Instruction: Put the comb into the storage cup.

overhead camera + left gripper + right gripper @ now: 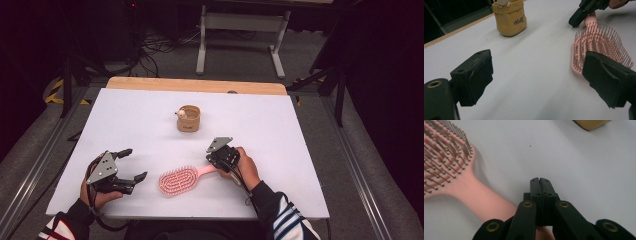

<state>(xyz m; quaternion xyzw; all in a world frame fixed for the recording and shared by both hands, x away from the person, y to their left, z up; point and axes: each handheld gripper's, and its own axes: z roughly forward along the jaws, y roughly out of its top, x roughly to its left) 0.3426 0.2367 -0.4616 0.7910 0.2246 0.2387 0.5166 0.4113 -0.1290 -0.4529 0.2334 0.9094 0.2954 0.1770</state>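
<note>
A pink hairbrush (178, 181) lies bristles-up on the white bench (280, 130), near its six o'clock edge, with its handle pointing toward three o'clock. The right claw (216, 161) sits at the end of that handle; in the right gripper view its jaws are pressed flat together with nothing between them, and the handle (486, 201) lies just beside them at their nine o'clock, whether touching I cannot tell. The left claw (133, 164) rests at nine o'clock of the brush head, its jaws spread wide and empty; in the left gripper view the brush (596, 42) lies just behind the right-hand jaw. A small tan pot (188, 118) with a little white figure at its rim stands at twelve o'clock of the brush, well apart.
</note>
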